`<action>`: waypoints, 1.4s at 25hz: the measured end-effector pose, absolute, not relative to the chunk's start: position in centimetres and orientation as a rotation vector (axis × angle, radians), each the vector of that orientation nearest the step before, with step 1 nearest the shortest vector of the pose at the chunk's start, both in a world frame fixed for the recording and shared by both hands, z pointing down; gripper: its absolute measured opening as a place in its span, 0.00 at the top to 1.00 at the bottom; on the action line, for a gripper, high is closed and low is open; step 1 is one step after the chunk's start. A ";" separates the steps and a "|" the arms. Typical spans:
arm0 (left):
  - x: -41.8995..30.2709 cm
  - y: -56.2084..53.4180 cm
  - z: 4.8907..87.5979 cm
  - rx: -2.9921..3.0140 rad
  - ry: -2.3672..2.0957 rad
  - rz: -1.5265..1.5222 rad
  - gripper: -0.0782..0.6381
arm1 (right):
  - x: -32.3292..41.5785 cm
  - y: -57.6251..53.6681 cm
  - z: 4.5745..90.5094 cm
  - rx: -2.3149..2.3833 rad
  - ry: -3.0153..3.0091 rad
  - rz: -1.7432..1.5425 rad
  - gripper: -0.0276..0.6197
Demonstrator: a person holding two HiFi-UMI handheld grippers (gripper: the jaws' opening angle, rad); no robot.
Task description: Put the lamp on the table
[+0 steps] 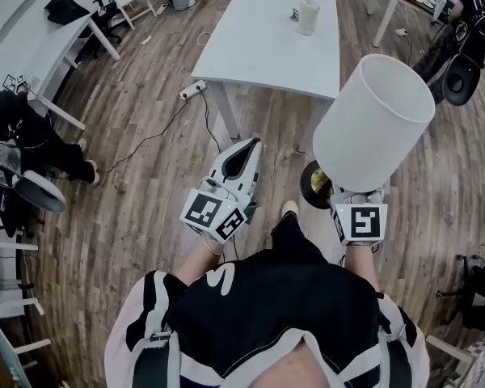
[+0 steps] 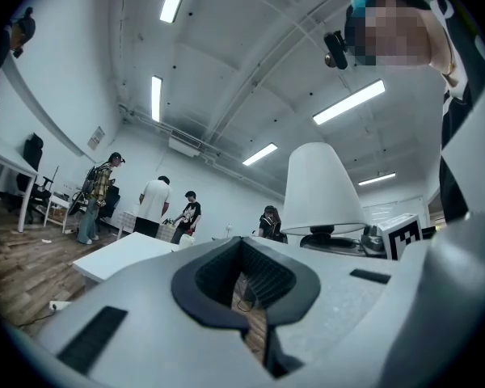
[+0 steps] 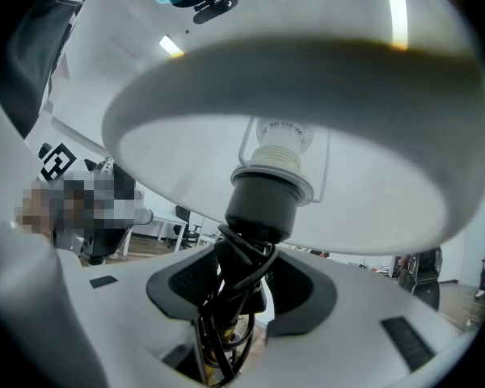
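The lamp has a white conical shade (image 1: 373,124) and a dark round base (image 1: 314,186), and it hangs tilted over the wooden floor. My right gripper (image 1: 349,191) is shut on its thin stem, just under the black socket (image 3: 263,208), with the black cord wound round the stem between the jaws. The shade (image 3: 307,128) fills most of the right gripper view above that gripper (image 3: 230,297). My left gripper (image 1: 242,158) is shut with nothing in it, to the left of the lamp (image 2: 323,188). The white table (image 1: 263,43) stands ahead, beyond both grippers.
A white cylinder (image 1: 309,14) and a small object stand at the table's far end. A power strip (image 1: 192,90) with a cable lies on the floor by the table's left leg. Desks and a seated person (image 1: 20,132) are at the left, another person (image 1: 461,39) at the far right.
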State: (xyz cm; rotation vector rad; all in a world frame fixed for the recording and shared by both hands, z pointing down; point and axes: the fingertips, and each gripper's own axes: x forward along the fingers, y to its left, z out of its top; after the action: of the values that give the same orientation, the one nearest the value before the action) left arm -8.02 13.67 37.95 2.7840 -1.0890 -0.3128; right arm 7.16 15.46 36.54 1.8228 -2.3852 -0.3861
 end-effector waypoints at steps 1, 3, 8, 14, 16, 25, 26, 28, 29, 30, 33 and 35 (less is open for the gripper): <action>-7.5 12.7 37.9 2.789 -1.091 -0.309 0.89 | 7.6 14.5 36.6 1.824 -2.387 -0.379 0.66; -6.3 10.7 37.8 2.796 -1.096 -0.306 0.89 | 8.6 12.4 36.8 1.818 -2.392 -0.371 0.66; -3.5 5.6 36.9 2.802 -1.117 -0.316 0.89 | 10.8 6.9 36.5 1.783 -2.412 -0.368 0.66; -0.5 -0.3 36.0 2.800 -1.159 -0.353 0.89 | 13.2 0.9 35.7 1.742 -2.453 -0.393 0.66; 0.9 -1.6 36.2 2.797 -1.172 -0.350 0.89 | 14.2 -0.6 35.9 1.720 -2.462 -0.398 0.66; 3.9 -5.1 37.5 2.785 -1.187 -0.311 0.89 | 17.0 -4.6 36.9 1.698 -2.495 -0.372 0.66; 4.0 -5.4 37.4 2.787 -1.187 -0.308 0.89 | 17.1 -4.8 36.9 1.697 -2.499 -0.371 0.66; 4.4 -5.8 37.2 2.797 -1.187 -0.303 0.89 | 17.3 -5.1 36.8 1.691 -2.506 -0.376 0.66; 4.6 -6.0 37.1 2.802 -1.185 -0.302 0.89 | 17.3 -5.2 36.8 1.690 -2.508 -0.378 0.66; 4.7 -6.2 37.1 2.807 -1.183 -0.302 0.89 | 17.4 -5.4 36.8 1.691 -2.509 -0.380 0.66; 5.1 -6.4 37.2 2.804 -1.172 -0.304 0.89 | 17.5 -5.7 37.1 1.698 -2.508 -0.372 0.66; 5.2 -6.4 37.4 2.794 -1.175 -0.302 0.89 | 17.7 -5.7 37.3 1.699 -2.512 -0.360 0.66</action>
State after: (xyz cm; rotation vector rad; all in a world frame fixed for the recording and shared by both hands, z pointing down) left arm 5.16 -6.41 37.45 2.7937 -1.1748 -0.3023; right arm 17.68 -5.71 37.26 1.6992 -2.5116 -0.3599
